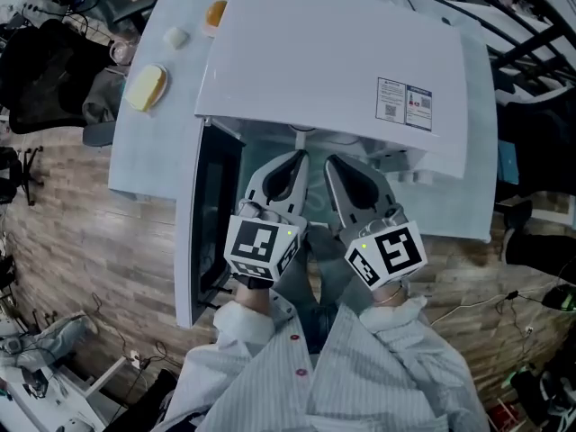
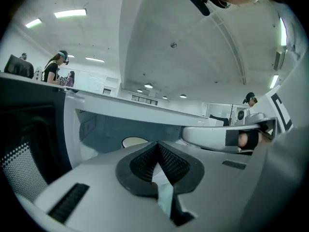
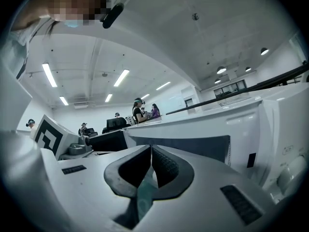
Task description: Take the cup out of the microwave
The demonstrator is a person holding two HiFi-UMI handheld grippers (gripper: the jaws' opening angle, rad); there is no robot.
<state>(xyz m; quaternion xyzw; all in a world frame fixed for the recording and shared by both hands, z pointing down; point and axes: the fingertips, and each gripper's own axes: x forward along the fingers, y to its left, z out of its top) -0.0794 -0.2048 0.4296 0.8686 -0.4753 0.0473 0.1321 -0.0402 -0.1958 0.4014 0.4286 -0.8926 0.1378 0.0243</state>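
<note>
Holding the left gripper [image 1: 298,157] and the right gripper [image 1: 331,161] side by side before the open microwave [image 1: 342,61], we point both into its cavity. Each one's jaws are pressed together with nothing between them. The door [image 1: 212,214] hangs open toward the table's [image 1: 135,156] left edge. The cup [image 2: 134,141] shows only as a white rounded shape inside the cavity, beyond the left jaws.
</note>
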